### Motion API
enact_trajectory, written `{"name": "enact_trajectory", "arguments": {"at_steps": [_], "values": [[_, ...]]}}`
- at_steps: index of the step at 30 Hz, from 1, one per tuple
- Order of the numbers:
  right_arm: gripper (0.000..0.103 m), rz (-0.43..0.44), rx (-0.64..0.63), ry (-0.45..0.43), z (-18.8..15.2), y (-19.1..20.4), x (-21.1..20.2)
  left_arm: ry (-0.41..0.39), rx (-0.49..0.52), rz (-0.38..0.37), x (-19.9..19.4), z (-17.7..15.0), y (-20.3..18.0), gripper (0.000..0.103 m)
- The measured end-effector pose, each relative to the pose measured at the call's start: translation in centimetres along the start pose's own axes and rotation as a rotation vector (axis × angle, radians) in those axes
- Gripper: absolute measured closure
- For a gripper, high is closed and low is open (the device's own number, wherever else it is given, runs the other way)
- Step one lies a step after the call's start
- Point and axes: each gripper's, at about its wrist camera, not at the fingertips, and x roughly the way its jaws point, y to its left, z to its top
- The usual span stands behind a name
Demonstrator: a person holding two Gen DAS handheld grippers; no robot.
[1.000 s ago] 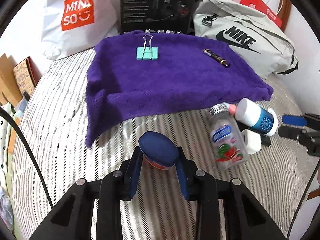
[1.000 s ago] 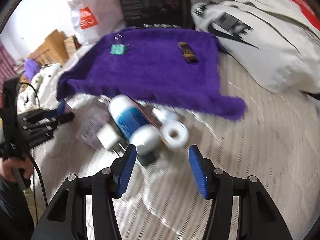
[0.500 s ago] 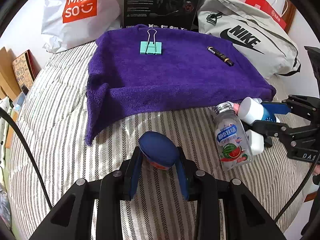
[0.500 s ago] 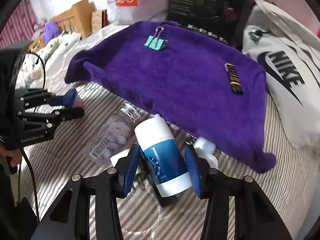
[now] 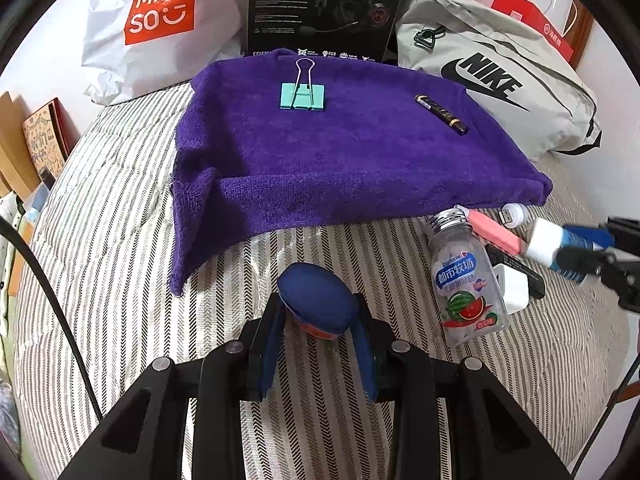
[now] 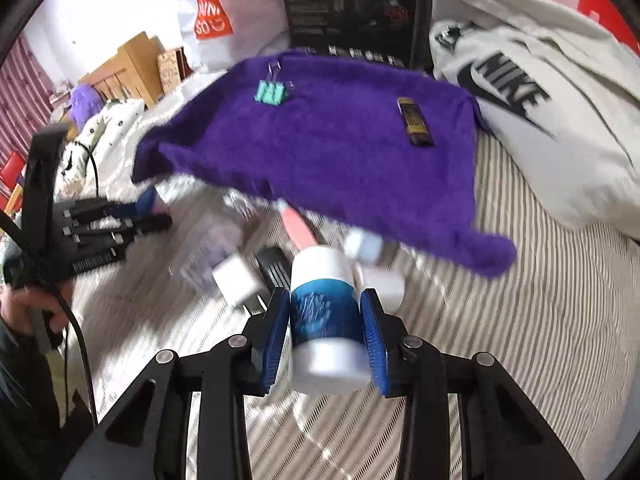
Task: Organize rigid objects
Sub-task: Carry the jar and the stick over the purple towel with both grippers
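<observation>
The right hand-held gripper [image 6: 325,332] grips a white-and-blue bottle [image 6: 326,320] just in front of the purple towel [image 5: 340,148]. The left hand-held gripper [image 5: 318,344] clasps a dark blue ball [image 5: 318,302], also before the towel, where a binder clip [image 5: 303,96] and pen [image 5: 441,114] lie.

The working surface is a bed [image 5: 120,280] covered in a striped, herringbone-patterned cover. At its head, against a white wall [image 5: 48,52], stand a white Miniso shopping bag [image 5: 160,24], a black product box [image 5: 324,4], a grey Nike bag [image 5: 500,92] and a red paper bag [image 5: 536,20]. Beyond the bed's left side, the right wrist view shows wooden furniture [image 6: 132,64], a purple soft toy [image 6: 84,102] and a pink striped curtain [image 6: 20,92]. Lighting is bright and even.
</observation>
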Motion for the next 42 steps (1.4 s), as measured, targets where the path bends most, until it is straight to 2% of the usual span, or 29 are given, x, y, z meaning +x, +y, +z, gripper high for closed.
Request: {"name": "enact_trajectory", "arguments": {"at_steps": [2, 8, 12, 22, 28, 34, 37, 38, 39, 42], "values": [[0.067, -0.024, -0.009, 0.032, -0.7, 0.1, 0.7, 0.001, -0.001, -0.003, 0.0, 0.0, 0.0, 0.071], [0.067, -0.047, -0.021, 0.016, -0.9, 0.3, 0.6, 0.003, -0.02, -0.013, -0.2, -0.2, 0.2, 0.071], [0.066, -0.089, -0.032, 0.057, -1.1, 0.4, 1.8, 0.006, -0.016, -0.005, -0.2, -0.2, 0.1, 0.071], [0.067, -0.002, 0.08, 0.021, -2.8, -1.5, -0.1, 0.007, -0.012, 0.002, -0.3, -0.3, 0.1, 0.071], [0.067, -0.09, 0.121, 0.057, -4.5, -2.8, 0.1, 0.001, 0.017, 0.039, -0.2, -0.4, -0.1, 0.071], [0.067, -0.152, 0.088, 0.041, -5.1, -2.2, 0.7, -0.024, 0.05, 0.087, 0.1, -0.5, -1.3, 0.071], [0.067, -0.141, 0.096, 0.023, -5.6, -2.4, 0.5, -0.047, 0.046, 0.075, 0.2, -0.5, -1.2, 0.071], [0.067, -0.126, 0.115, 0.026, -5.6, -2.8, 0.4, -0.051, 0.048, 0.073, 0.2, -0.5, -1.1, 0.076], [0.067, -0.112, 0.128, 0.027, -5.6, -3.0, 0.2, -0.05, 0.039, 0.062, 0.1, -0.5, -0.9, 0.076], [0.067, -0.076, 0.148, 0.0, -5.2, -3.3, -0.9, -0.057, -0.01, -0.006, -0.7, -0.7, 0.0, 0.079]]}}
